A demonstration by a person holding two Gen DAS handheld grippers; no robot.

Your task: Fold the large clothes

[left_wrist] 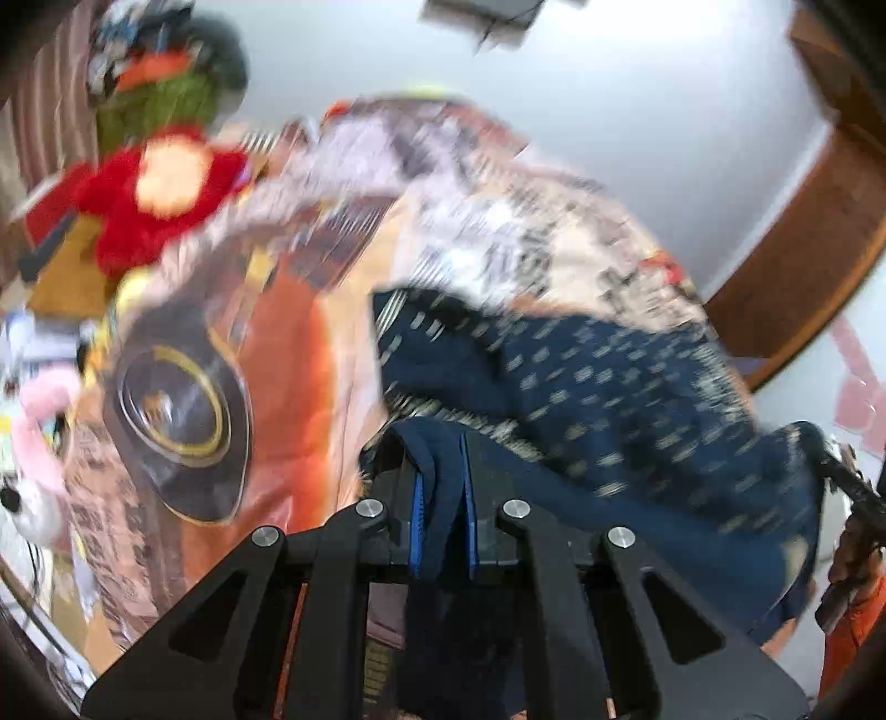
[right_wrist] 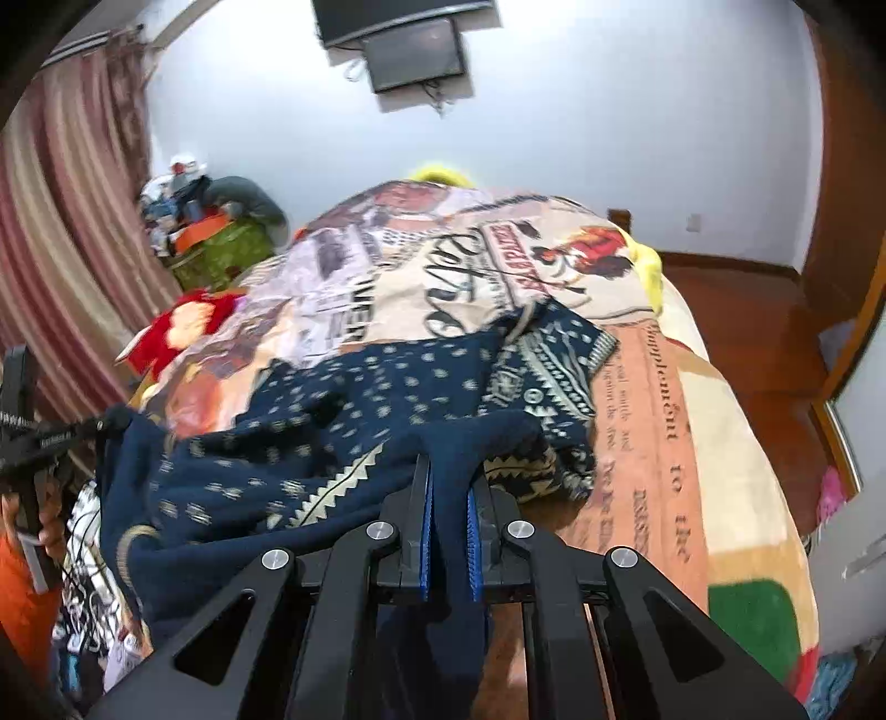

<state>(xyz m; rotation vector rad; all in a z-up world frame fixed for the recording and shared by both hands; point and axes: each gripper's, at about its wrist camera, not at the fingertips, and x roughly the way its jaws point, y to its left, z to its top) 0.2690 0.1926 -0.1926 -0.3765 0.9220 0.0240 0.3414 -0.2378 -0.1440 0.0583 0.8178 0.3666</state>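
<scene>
A navy knit sweater (right_wrist: 343,421) with pale snowflake dots and zigzag bands lies bunched on a bed, partly lifted at its near edge. My right gripper (right_wrist: 449,498) is shut on a fold of the navy fabric. My left gripper (left_wrist: 440,476) is shut on another part of the sweater (left_wrist: 609,399), which hangs from its jaws; this view is motion-blurred. The left gripper also shows at the left edge of the right wrist view (right_wrist: 33,437), and the right gripper at the right edge of the left wrist view (left_wrist: 853,487).
The bed carries a printed beige and orange blanket (right_wrist: 664,421). A red plush toy (left_wrist: 160,188) lies at the bed's left side. A pile of clutter (right_wrist: 216,221) stands by striped curtains (right_wrist: 66,210). A dark screen (right_wrist: 415,50) hangs on the far wall. Wooden floor (right_wrist: 764,343) lies right.
</scene>
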